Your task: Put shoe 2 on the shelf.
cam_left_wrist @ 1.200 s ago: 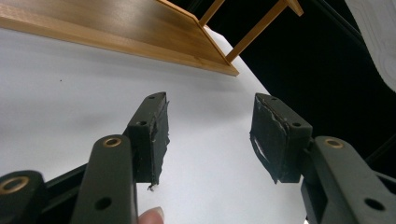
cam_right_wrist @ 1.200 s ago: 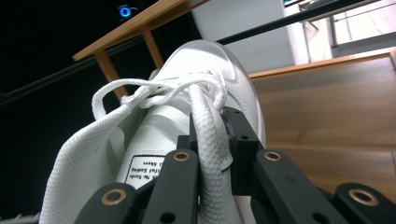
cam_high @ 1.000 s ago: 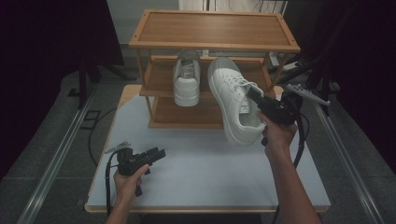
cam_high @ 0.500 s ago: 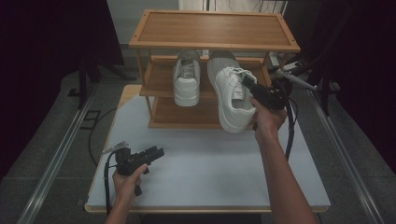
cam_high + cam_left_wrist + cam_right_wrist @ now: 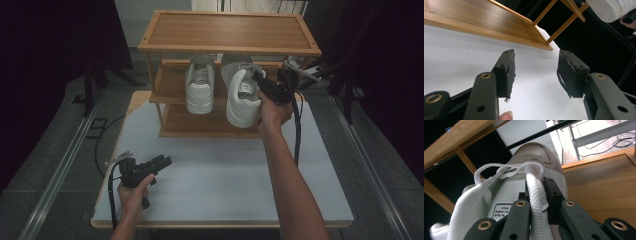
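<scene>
1. Since the earlier frames only the right side has moved: the right hand-held gripper (image 5: pixel 263 85) has carried its white shoe (image 5: pixel 241 95) off the tabletop (image 5: pixel 220 180) area and far toward the shoe rack (image 5: pixel 227 35).
2. Near: left hand-held gripper (image 5: pixel 159 162) rests low over the near-left tabletop, jaws apart, nothing between them.
3. Far: right hand-held gripper is clamped on the shoe's tongue; shoe sits at the middle shelf (image 5: pixel 172 87), right slot, heel overhanging the near edge.
4. Shoe's long axis runs near-far, toe pointing far, heel toward the person, parallel to the second shoe (image 5: pixel 199 82) just left of it.
5. Step looks like shelving the shoe; next move likely calls for pushing it farther in, setting the sole flat, then releasing.
</scene>
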The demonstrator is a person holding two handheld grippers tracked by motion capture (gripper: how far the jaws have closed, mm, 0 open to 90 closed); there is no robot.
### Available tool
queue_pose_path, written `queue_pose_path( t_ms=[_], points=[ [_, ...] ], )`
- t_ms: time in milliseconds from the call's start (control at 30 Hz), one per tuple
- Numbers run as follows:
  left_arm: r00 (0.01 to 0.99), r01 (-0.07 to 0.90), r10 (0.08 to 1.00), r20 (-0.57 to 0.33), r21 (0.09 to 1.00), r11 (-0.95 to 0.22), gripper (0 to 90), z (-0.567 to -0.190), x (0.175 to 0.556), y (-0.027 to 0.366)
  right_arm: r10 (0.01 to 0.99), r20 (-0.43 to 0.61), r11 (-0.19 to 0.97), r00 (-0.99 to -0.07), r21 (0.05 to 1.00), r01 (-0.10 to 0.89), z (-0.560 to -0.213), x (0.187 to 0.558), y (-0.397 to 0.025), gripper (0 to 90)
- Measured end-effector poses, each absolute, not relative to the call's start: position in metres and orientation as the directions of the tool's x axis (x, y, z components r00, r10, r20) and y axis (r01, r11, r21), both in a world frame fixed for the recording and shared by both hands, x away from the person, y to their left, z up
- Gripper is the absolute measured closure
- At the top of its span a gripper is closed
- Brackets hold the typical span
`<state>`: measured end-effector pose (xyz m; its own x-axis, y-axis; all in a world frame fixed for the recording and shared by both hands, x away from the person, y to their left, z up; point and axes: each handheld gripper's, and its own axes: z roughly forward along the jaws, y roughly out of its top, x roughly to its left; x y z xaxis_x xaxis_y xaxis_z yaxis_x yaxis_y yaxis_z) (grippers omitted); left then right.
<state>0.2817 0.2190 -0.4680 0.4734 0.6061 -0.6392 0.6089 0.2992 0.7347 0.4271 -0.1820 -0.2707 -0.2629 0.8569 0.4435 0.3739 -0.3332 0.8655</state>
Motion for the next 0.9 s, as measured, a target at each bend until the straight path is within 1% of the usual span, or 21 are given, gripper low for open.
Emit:
queue_pose_path(
  t_ms=[200, 467, 700, 833, 900],
  points=[
    [0.475, 0.61, 0.61, -0.634, 0.737, 0.291, 48.7, -0.469, 0.283, 0.22, 0.853, 0.473, -0.37, -0.221, 0.846, 0.383, -0.275, 0.44, -0.175, 81.8],
    [0.476, 0.613, 0.604, -0.639, 0.733, 0.293, 48.6, -0.469, 0.283, 0.222, 0.864, 0.461, -0.366, -0.203, 0.851, 0.378, -0.283, 0.449, -0.158, 81.4],
    [0.478, 0.613, 0.6, -0.642, 0.732, 0.296, 48.5, -0.469, 0.283, 0.223, 0.867, 0.463, -0.372, -0.184, 0.847, 0.379, -0.287, 0.456, -0.152, 80.6],
    [0.475, 0.612, 0.6, -0.644, 0.732, 0.301, 48.5, -0.469, 0.283, 0.224, 0.861, 0.477, -0.387, -0.179, 0.841, 0.378, -0.288, 0.46, -0.149, 77.1],
    [0.474, 0.612, 0.6, -0.644, 0.731, 0.301, 48.5, -0.469, 0.283, 0.225, 0.855, 0.477, -0.378, -0.203, 0.842, 0.386, -0.288, 0.463, -0.147, 71.2]
  ],
)
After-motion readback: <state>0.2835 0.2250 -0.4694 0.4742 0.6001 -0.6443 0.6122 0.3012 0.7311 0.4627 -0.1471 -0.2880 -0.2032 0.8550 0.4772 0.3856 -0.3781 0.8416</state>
